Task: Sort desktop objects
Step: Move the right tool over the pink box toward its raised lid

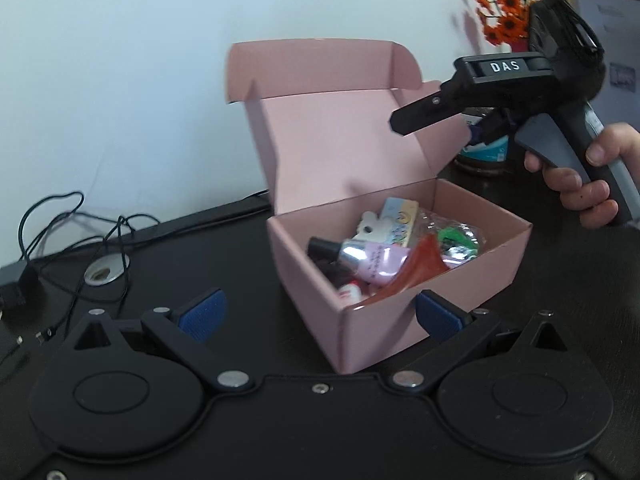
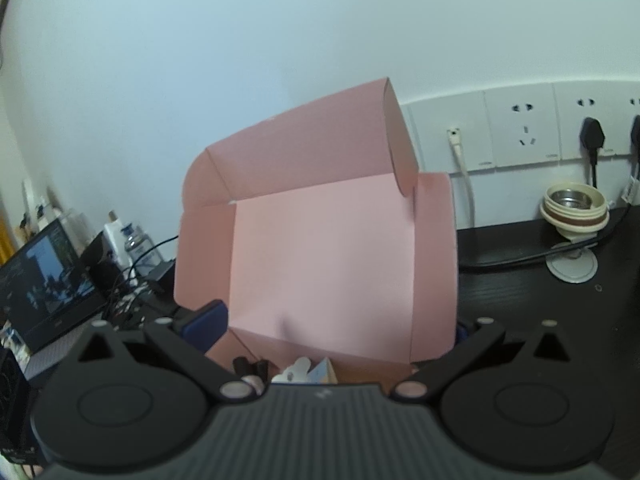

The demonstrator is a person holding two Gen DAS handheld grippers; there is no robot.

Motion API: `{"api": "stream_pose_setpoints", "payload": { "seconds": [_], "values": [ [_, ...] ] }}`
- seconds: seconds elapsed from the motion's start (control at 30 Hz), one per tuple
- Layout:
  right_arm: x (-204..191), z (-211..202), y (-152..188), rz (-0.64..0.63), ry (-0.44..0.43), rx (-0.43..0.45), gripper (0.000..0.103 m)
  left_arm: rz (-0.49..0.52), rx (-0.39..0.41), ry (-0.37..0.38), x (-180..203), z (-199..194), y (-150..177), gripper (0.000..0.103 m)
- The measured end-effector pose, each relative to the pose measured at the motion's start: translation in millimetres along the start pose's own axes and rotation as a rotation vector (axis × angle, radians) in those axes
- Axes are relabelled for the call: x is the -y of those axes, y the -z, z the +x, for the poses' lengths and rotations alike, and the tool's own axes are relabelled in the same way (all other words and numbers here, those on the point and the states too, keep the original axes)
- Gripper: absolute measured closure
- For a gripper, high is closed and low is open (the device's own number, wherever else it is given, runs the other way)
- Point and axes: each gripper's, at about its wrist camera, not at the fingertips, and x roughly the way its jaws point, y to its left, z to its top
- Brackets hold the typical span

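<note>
1. One pink box stands on the black counter, lid upright, with small items inside: a lilac tube, a red packet, a pastel card and crinkly wrapped bits.
2. Left gripper: jaws spread, empty, either side of the box's near corner.
3. Right gripper: jaws spread and empty, up by the lid, above the box.
4. The thin card likely weighs little and dents easily; take the lid by its front flap to fold it shut.
5. The tube looks slick and squashy; pinch its black cap.
6. Two grippers, one box.
</note>
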Motion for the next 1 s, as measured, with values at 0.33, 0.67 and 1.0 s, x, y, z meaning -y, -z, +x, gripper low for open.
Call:
{"api": "stream_pose_setpoints", "payload": {
  "seconds": [0.33, 0.67, 1.0],
  "values": [
    [-7, -6, 5, -0.034, 0.014, 0.006, 0.001, -0.059, 0.020, 0.051, -7, -2, -3, 0.000],
    [-7, -10, 12, -0.049, 0.012, 0.023, 0.001, -0.179, -0.014, 0.192, -10, 10, -8, 0.000],
    [-1, -10, 12, -0.019, -0.013, 0.025, 0.001, -0.174, 0.003, 0.224, -7, 8, -7, 0.000]
  ]
}}
